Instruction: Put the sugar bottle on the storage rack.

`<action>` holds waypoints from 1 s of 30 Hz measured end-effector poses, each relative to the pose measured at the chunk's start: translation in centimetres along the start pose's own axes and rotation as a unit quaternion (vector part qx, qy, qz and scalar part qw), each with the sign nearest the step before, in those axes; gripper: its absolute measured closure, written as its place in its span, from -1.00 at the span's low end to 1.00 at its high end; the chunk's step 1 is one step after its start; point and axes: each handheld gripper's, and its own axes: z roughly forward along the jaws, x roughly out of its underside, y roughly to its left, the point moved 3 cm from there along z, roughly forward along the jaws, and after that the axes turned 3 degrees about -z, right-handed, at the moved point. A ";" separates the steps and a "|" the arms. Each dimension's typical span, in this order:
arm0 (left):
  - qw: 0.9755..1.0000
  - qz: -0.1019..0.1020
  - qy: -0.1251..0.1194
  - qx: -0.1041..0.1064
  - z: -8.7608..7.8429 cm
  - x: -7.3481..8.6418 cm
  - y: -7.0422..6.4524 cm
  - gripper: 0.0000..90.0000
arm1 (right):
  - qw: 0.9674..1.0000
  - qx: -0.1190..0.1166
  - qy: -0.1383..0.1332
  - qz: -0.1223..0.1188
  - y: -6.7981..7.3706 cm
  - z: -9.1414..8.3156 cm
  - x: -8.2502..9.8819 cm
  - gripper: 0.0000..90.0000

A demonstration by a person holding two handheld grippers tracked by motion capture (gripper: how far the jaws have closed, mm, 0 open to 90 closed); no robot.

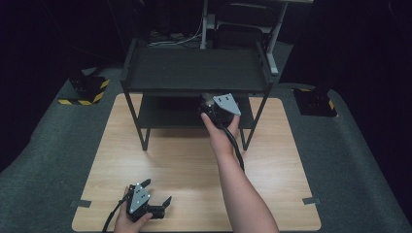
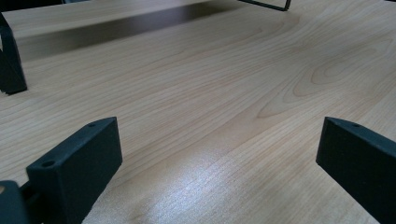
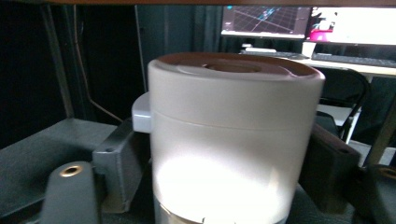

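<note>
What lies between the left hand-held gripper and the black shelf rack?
Bare wooden table, in the high view: nothing lies between the left hand-held gripper and the black shelf rack.

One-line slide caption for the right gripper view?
Right claw flanks a white lidded canister on the dark lower shelf.

The white cylindrical container (image 3: 233,140) stood upright on the lower shelf (image 1: 165,114) of the black rack, near that shelf's right end. A faint seam ran around its upper body, its top was recessed, and a small white tab jutted from one side.
</note>
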 end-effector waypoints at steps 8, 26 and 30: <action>1.000 0.000 -0.001 0.000 0.0 0.0 0.0 -0.99 | 0.999 -0.026 0.009 0.019 -1.3 -0.8 -0.5 -1.00; 1.000 0.001 0.001 -0.001 0.0 0.0 0.0 -0.99 | 0.998 -0.065 -0.023 0.007 -3.5 -6.8 2.3 -1.00; 1.000 0.002 0.002 -0.001 0.0 0.0 0.0 -0.99 | 0.997 -0.071 -0.029 0.007 -3.9 -8.2 3.1 -1.00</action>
